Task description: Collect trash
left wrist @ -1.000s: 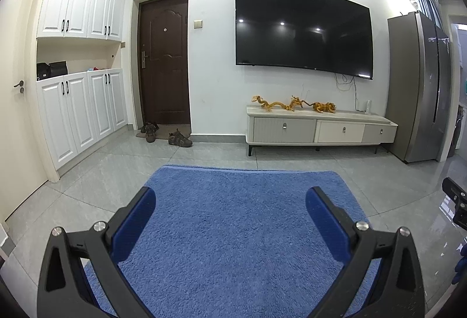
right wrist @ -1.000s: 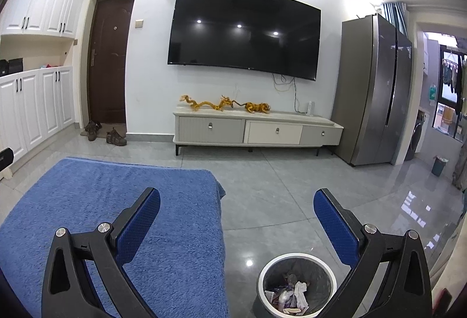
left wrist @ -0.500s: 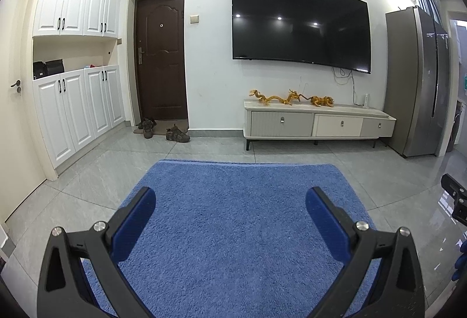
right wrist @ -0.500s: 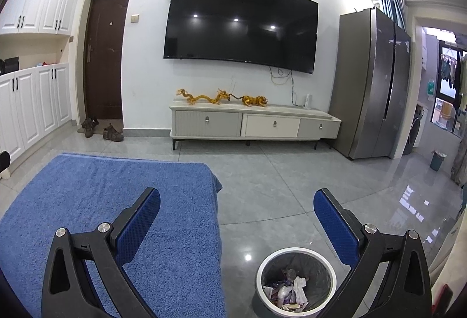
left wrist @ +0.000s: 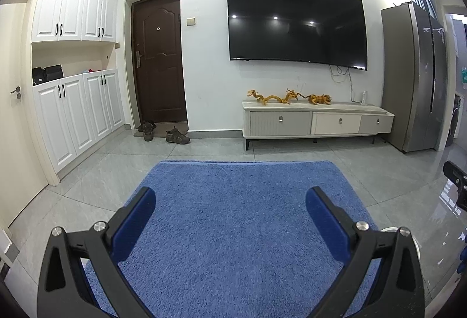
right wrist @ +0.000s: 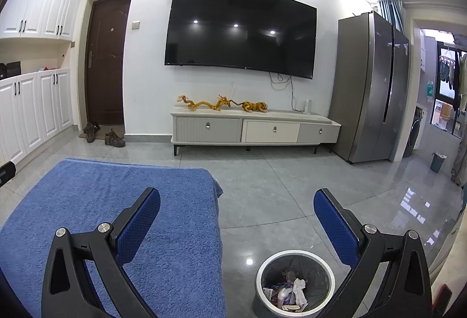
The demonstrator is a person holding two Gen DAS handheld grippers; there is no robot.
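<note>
My left gripper (left wrist: 232, 198) is open and empty above the blue rug (left wrist: 233, 230). My right gripper (right wrist: 236, 199) is open and empty above the grey tile floor, beside the rug's right edge (right wrist: 146, 201). A round white-rimmed trash bin (right wrist: 294, 280) with a dark liner stands on the floor below the right gripper; crumpled paper and wrappers (right wrist: 292, 291) lie inside it. A sliver of the bin's rim (left wrist: 389, 229) shows behind the left gripper's right finger. No loose trash shows on the rug or floor.
A TV cabinet (right wrist: 254, 131) with golden dragon figures stands under a wall TV (right wrist: 239, 29). A grey fridge (right wrist: 373, 87) is at the right, white cupboards (left wrist: 76, 113) and a brown door (left wrist: 159, 61) with shoes (left wrist: 163, 132) at the left. A small green bin (right wrist: 437, 162) stands far right.
Both grippers have tilted slightly downward, so the room sits higher in both views and the bin shows more fully. Both stay open and empty.
</note>
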